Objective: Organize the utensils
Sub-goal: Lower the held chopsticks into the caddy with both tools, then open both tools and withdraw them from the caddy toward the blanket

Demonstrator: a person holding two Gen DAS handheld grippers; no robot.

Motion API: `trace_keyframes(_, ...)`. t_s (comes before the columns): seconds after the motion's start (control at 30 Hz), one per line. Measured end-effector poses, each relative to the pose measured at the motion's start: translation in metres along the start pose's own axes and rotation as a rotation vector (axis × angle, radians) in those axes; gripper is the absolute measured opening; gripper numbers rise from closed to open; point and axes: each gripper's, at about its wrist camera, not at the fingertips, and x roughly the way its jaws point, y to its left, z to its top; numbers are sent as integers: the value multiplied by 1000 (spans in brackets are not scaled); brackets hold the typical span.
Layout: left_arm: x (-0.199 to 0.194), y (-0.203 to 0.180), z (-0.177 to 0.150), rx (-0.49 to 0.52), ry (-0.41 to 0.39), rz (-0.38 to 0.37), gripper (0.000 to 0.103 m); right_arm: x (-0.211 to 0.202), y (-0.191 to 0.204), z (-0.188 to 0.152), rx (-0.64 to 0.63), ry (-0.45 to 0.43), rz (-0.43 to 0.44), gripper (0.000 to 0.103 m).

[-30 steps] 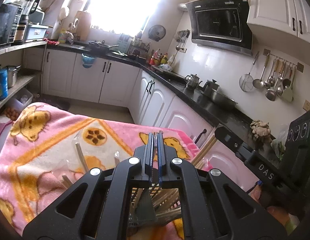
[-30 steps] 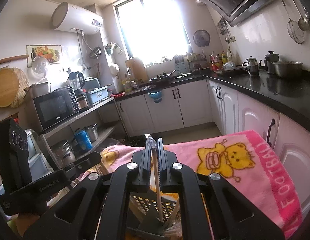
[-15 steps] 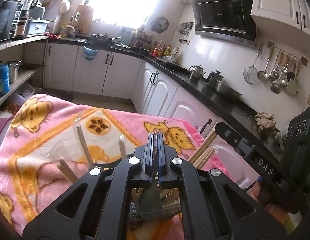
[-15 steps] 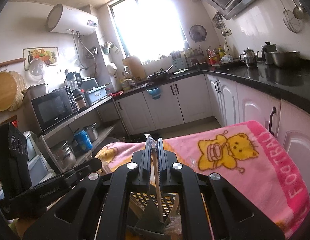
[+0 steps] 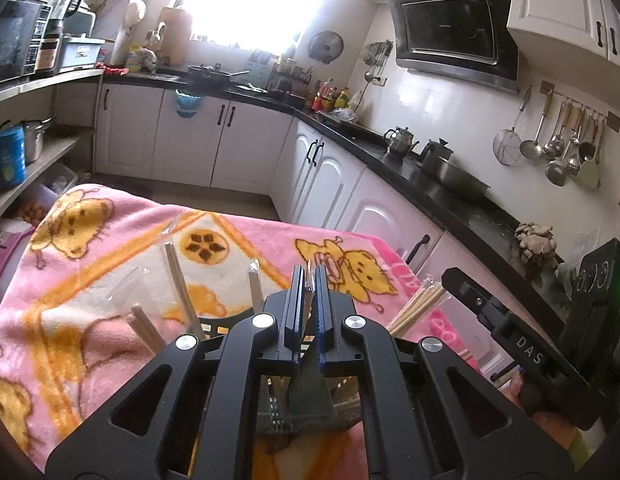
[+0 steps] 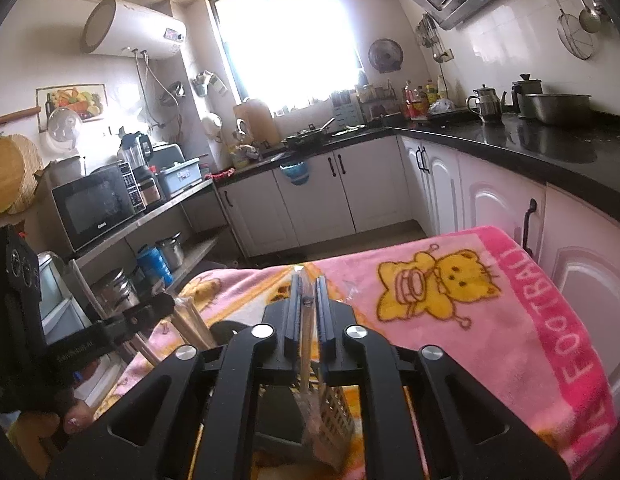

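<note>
My left gripper (image 5: 309, 312) is clenched on a thin clear wrapper tip, directly above the black slotted utensil holder (image 5: 286, 408). My right gripper (image 6: 309, 312) has just been opening; a wrapped chopstick (image 6: 307, 344) stands loose between its jaws, its lower end in the holder (image 6: 330, 408) on the pink blanket (image 6: 490, 320).

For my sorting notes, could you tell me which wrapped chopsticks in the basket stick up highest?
The left-leaning pair in the left wrist view; its tip tops the upright pair and the low pair.
</note>
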Motion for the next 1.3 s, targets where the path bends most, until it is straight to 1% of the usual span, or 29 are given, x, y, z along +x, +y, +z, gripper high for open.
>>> trace_keyframes(0.07, -2, -1, -1, -3, 5, 5, 7, -3, -3, -1, 10, 7, -2, 24)
trace_keyframes(0.13, -4, -1, -3, -4, 10, 10, 16, -6, -4, -1, 17, 11, -5, 25)
trace_keyframes(0.17, -5, 0, -3, -5, 11, 12, 20, -9, -5, -1, 15, 10, -8, 27)
trace_keyframes(0.2, -6, 0, -4, -8, 12, 14, 21, -11, -4, -1, 12, 10, -10, 29)
trace_keyframes(0.33, -14, -3, -7, -3, 15, 13, 33, -23, -2, -1, -8, 9, -11, 32)
trace_keyframes(0.4, -19, -5, -9, 1, 14, 13, 37, -28, -1, -2, -21, 10, -12, 34)
trace_keyframes(0.47, -23, -7, -10, 4, 14, 12, 45, -34, 2, -3, -36, 16, -14, 36)
trace_keyframes(0.63, -36, -12, -17, 13, 13, 9, 56, -49, 4, -10, -57, 37, -11, 39)
trace_keyframes(0.77, -46, -13, -27, 24, 21, 17, 62, -60, 2, -19, -55, 63, -17, 41)
trace_keyframes(1.03, -62, -6, -53, 0, 36, 24, 66, -74, -6, -46, -48, 123, -58, 45)
trace_keyframes(1.3, -66, 6, -87, -20, 88, 43, 67, -82, -13, -79, -40, 193, -93, 46)
